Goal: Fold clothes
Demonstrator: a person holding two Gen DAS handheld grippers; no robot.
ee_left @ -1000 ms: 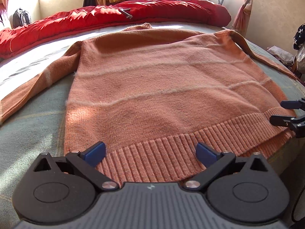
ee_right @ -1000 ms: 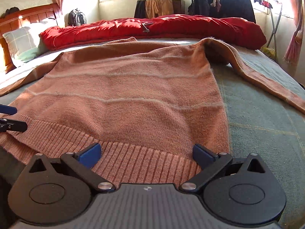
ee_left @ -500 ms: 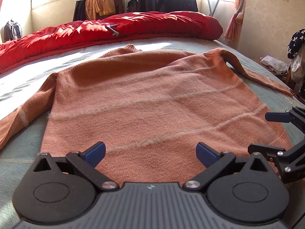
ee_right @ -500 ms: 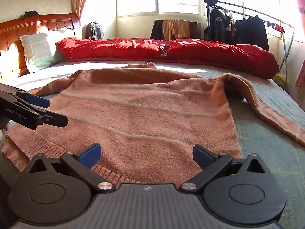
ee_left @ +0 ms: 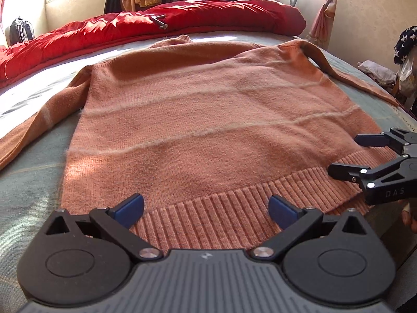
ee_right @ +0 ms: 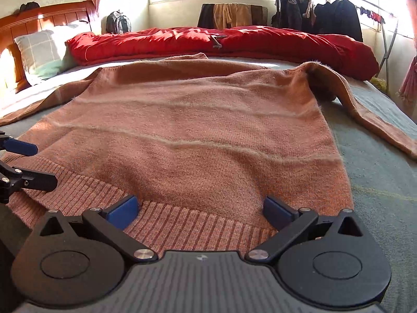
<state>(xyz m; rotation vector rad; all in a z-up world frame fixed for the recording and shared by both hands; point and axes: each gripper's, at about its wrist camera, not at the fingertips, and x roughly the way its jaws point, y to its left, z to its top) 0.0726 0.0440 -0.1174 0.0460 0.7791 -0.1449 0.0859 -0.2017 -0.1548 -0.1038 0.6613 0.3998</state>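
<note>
Sweater (ee_left: 208,120): orange, spread flat on the bed (ee_left: 28,182).
Left gripper (ee_left: 206,208): fingers wide apart over the ribbed hem, holding nothing.
Right gripper (ee_right: 199,207): same.

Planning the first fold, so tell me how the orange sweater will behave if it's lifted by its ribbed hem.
The orange sweater is a soft knit lying limp on the bed, so it will probably droop and sag between the left gripper and right gripper. Its fuzzy surface likely grips rather than slips. The spread sleeves will probably trail behind.
</note>
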